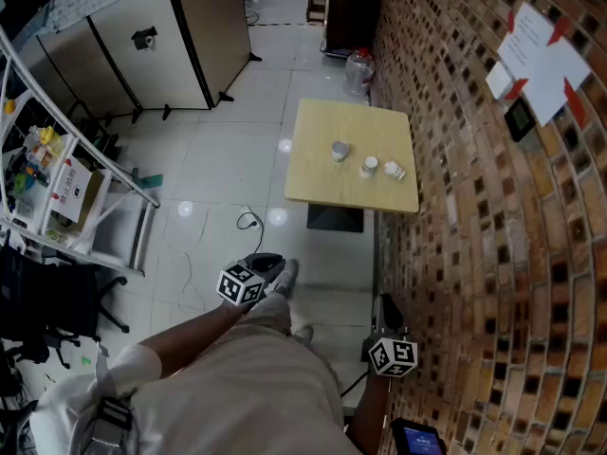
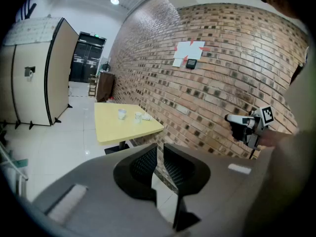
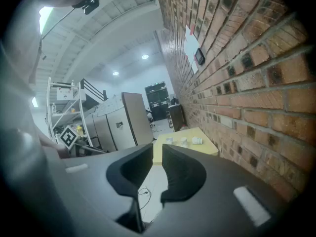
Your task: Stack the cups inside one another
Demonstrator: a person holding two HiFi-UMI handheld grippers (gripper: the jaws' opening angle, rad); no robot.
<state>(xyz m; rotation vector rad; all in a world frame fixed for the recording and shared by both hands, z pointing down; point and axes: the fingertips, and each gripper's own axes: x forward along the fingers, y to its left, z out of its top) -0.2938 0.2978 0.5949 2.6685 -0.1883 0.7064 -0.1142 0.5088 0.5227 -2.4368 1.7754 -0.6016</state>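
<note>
Three small cups stand far ahead on a yellow table (image 1: 322, 183): a grey cup (image 1: 340, 150), a white cup (image 1: 369, 167) and a white cup lying on its side (image 1: 395, 171). The left gripper view shows them tiny at the table's far part (image 2: 121, 113); the right gripper view shows them in a row (image 3: 183, 141). My left gripper (image 1: 270, 263) and right gripper (image 1: 384, 306) are held near my body, well short of the table. Each shows a narrow gap between its jaws, left gripper (image 2: 159, 154) and right gripper (image 3: 157, 152), with nothing in it.
A brick wall (image 1: 474, 207) runs along the right, close to my right gripper. A white shelf rack (image 1: 57, 188) with boxes stands at the left. Beige cabinets (image 1: 161, 36) and a water jug (image 1: 358, 72) stand beyond the table. A cable (image 1: 248, 221) lies on the tiled floor.
</note>
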